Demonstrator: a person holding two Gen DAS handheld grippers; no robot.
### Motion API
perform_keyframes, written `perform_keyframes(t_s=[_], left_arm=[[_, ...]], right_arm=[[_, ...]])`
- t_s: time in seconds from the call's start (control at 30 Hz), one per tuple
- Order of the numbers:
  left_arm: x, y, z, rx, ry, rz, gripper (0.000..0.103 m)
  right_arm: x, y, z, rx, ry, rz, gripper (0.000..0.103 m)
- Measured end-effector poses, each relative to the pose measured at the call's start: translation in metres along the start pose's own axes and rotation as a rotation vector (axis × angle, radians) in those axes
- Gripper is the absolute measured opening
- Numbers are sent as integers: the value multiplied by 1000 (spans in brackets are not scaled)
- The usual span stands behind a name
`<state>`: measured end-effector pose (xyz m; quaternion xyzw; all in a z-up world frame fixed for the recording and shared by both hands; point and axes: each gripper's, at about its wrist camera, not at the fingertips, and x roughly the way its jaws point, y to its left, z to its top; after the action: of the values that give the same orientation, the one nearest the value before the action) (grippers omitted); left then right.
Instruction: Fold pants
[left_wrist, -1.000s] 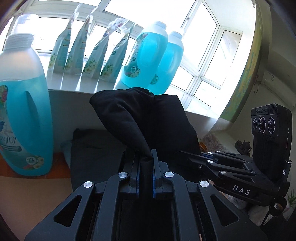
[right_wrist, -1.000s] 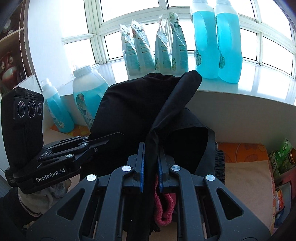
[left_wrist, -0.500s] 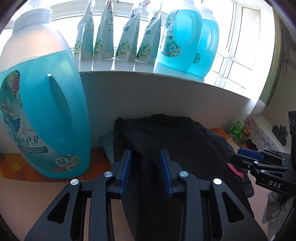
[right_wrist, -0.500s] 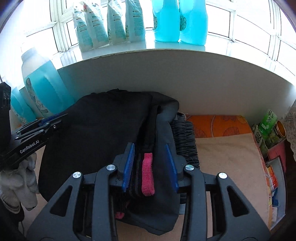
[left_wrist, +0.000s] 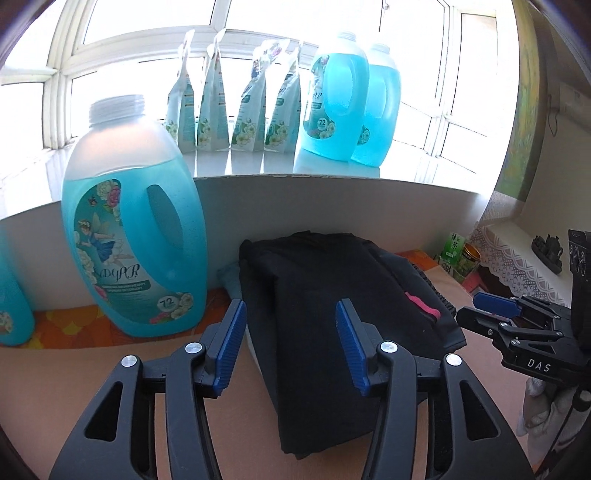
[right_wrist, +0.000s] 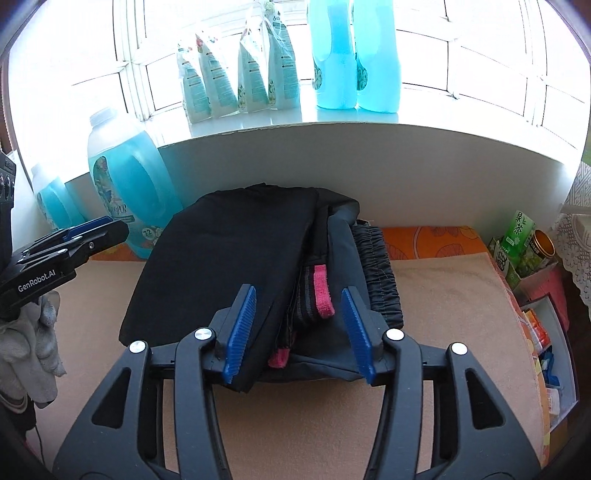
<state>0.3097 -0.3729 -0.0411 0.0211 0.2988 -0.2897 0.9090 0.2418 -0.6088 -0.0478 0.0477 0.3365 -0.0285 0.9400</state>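
The black pants (left_wrist: 325, 314) lie folded on the beige table surface (left_wrist: 74, 369), on top of a stack of dark clothes; they also show in the right wrist view (right_wrist: 229, 258). A pink-striped band (right_wrist: 322, 291) shows at the stack's right side. My left gripper (left_wrist: 288, 343) is open and empty, just above the near left part of the pants. My right gripper (right_wrist: 297, 328) is open and empty over the near right edge of the stack. Each gripper shows at the other view's side, the right one (left_wrist: 517, 321) and the left one (right_wrist: 62, 251).
A big blue detergent jug (left_wrist: 133, 236) stands left of the pants. More blue bottles (left_wrist: 351, 110) and refill pouches (left_wrist: 236, 110) line the window sill. A grey elastic-waist garment (right_wrist: 376, 273) lies at the stack's right. Boxes and a can (right_wrist: 524, 240) crowd the right edge.
A second ago both grippers were shut on the raised pants. They laid the fabric down on the stack, opened, and have drawn back a little toward me.
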Motion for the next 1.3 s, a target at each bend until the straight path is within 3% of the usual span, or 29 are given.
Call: perform_keyframes(t_s=[0.13,0.27,0.43,0.57,0.73,0.9,1.07,1.3], left_arm=[[-23,-5,-13,13,0,2,52],[-49,-10,-27,25,-7,-10,61],[-84,-15,-44,33,-38,-19,65],[-109,-18,-58,46,-57,-16,67],[-140,-19,-78,50,-66,-41,70],[-170,-21,-100,79,-79,-54,74],[-195,-21,-126,98,-65,-64,78],[-226,-17,-163,94,-70,-24,81]], right_arm=[[-21,7,-14,1,-21,-2,55],[-43,14,-30,1,-45,1,68],[-71,27,-47,-6,-59,1,68],[-98,37,-59,0,-101,8,80],[-127,53,-82,-8,-132,-22,83],[-154,69,-107,20,-153,-59,96],[-184,91,-132,15,-201,-128,103],[-206,118,-163,2,-192,-159,103]])
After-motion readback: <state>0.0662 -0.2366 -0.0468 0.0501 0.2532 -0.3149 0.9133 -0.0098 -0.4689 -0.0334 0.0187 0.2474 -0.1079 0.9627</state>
